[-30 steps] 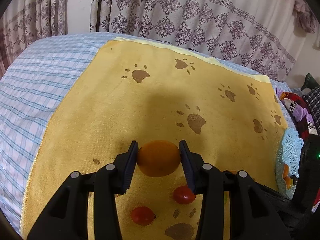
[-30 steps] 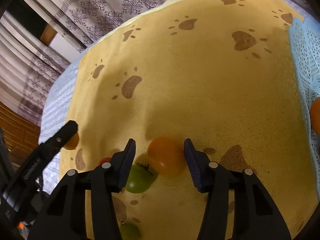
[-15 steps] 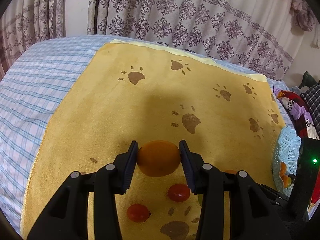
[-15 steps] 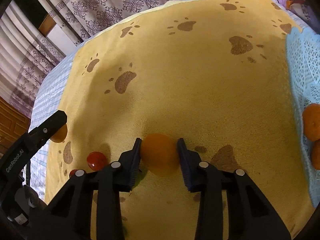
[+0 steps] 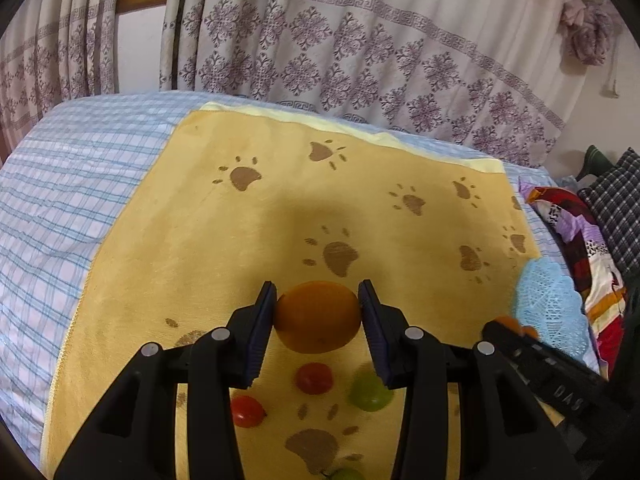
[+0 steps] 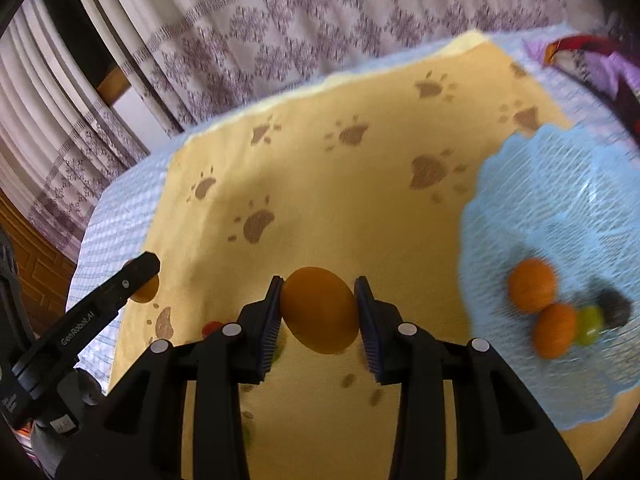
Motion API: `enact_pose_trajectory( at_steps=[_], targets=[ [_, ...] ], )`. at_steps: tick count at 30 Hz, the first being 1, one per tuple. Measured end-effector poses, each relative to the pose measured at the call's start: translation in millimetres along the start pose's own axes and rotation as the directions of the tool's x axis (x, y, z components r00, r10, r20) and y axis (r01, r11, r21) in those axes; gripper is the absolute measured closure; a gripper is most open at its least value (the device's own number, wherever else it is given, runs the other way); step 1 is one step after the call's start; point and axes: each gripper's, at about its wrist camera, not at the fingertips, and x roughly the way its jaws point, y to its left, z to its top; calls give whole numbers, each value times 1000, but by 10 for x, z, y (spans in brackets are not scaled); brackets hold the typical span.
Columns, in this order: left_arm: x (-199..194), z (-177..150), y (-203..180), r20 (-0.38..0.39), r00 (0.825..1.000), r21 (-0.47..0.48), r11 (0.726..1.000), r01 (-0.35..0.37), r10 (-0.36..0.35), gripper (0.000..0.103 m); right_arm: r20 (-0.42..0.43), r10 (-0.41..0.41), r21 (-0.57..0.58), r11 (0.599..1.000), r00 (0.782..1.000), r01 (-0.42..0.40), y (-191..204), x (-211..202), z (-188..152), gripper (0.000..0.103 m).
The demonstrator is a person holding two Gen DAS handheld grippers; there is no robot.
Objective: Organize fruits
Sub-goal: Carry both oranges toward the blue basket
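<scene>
The left hand-held gripper (image 5: 318,314) is clamped on an orange (image 5: 317,316), both pads pressed against its sides, holding it above the yellow paw-print towel (image 5: 248,232) spread over the bed. The right hand-held gripper (image 6: 318,310) has just closed its jaws on a second orange (image 6: 320,309), which now sits pinched between the pads, clear of the towel.

Taking the towel as the landmark: two red cherry tomatoes (image 5: 314,377) and a green fruit (image 5: 370,392) lie on its near part, below the left gripper's orange. At the towel's right edge rests a light-blue lace-pattern tray (image 6: 560,208), overlapping the cloth. In the tray sit two more oranges (image 6: 532,284), touching each other, with a small green fruit (image 6: 588,322) just beside them and a dark object next to that, too blurred to identify. Beyond the towel's far edge hang patterned curtains (image 5: 320,40).
</scene>
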Motion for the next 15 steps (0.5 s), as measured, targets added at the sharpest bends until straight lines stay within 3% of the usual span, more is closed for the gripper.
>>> enact_pose_trajectory(
  at_steps=[15],
  targets=[
    [-367,-5,-580,51,998,94,995,38,-43,60,165,-17,53,999,986,8,-694,-972,205,66]
  ],
)
